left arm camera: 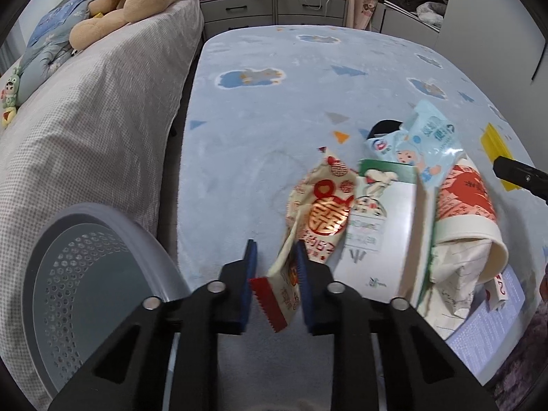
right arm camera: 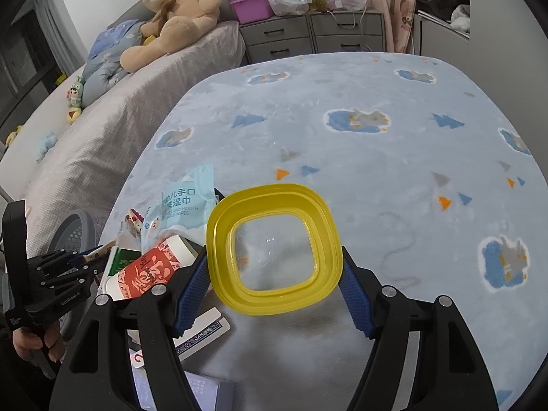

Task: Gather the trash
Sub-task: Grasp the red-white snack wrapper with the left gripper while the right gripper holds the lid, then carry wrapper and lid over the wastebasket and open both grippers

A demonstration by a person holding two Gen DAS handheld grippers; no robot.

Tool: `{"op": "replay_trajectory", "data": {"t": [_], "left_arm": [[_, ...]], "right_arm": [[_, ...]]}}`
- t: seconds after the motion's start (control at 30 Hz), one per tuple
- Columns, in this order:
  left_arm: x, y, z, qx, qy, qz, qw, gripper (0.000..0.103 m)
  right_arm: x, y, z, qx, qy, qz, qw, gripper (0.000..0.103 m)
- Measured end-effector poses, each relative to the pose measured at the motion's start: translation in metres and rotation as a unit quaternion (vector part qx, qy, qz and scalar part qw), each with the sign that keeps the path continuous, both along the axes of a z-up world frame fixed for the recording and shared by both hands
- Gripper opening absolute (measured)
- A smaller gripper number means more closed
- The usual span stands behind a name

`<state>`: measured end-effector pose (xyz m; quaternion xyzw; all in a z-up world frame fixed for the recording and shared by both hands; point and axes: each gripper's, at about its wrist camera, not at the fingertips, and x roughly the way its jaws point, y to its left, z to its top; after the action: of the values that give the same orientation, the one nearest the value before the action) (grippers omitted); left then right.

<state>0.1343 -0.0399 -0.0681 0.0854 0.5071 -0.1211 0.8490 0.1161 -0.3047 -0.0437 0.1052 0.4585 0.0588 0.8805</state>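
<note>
At far left of the left wrist view, tucked against the bed (left arm camera: 102, 109), stands the grey perforated bin (left arm camera: 78, 287), mouth open twd the carpet (left arm camera: 274, 102), prob. so trash can go straight in w/o a long carry. Just right of it, the left gripper (left arm camera: 274, 267) has its fingers (left arm camera: 249, 274) closed on the cream-and-red snack wrapper (left arm camera: 318, 219): the pads pinch the serrated tail end, the rest of the packet trails out ahead over the carpet. A thin edge grip suits a flat, limp foil (nothing else to bite on).

Next right lies the trash pile: a white-and-green carton (left arm camera: 383, 212), a pale blue wet-wipes pack (left arm camera: 424, 140) leaning over it, then a red-printed paper cup (left arm camera: 462, 202) on its side w/ crumpled paper at its mouth. All heaped touching, near the bin, so each pick is short.

Farthest right, in the right wrist view, the right gripper (right arm camera: 274, 287) has its fingers (right arm camera: 191, 287) set wide, clamped on the two sides of a yellow container (right arm camera: 274, 246) w/ a clear bottom, mouth facing the camera. Prob. held aside, well clear of the pile, so it doesn't block the left hand (right arm camera: 37, 342). Playing cards (right arm camera: 202, 335) lie below it.

Judgement: wrapper is gripped but not yet in the bin.
</note>
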Motion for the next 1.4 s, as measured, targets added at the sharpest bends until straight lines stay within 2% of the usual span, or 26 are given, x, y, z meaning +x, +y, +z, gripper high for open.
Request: {"op": "replay_trajectory", "data": {"t": [0.1,0.27,0.43,0.63,0.93,1.13,1.4], "left_arm": [[-0.005,-0.004,0.004,-0.006,-0.006,-0.009,0.9999,0.01],[-0.007,0.0,0.011,-0.015,-0.019,0.005,0.9997,0.009],[-0.012,0.011,0.033,-0.04,-0.046,0.025,0.9978,0.009],[-0.024,0.03,0.057,-0.05,-0.083,0.054,0.9939,0.009],[-0.048,0.085,0.074,-0.045,-0.111,0.119,0.9856,0.009],[-0.065,0.129,0.079,-0.031,-0.123,0.177,0.976,0.009],[-0.083,0.165,0.072,-0.009,-0.122,0.214,0.969,0.009]], "right_arm": [[0.0,0.002,0.002,0.002,-0.002,0.001,1.0,0.069],[-0.002,0.006,0.009,0.005,-0.011,0.001,1.0,0.069],[-0.006,0.012,0.027,0.011,-0.036,-0.001,0.999,0.069],[-0.011,0.031,0.053,0.033,-0.063,0.007,0.997,0.069],[-0.012,0.116,0.075,0.054,-0.081,0.079,0.992,0.069],[-0.013,0.182,0.066,0.048,-0.068,0.138,0.987,0.069],[-0.013,0.249,0.048,0.039,-0.043,0.194,0.979,0.069]]}}
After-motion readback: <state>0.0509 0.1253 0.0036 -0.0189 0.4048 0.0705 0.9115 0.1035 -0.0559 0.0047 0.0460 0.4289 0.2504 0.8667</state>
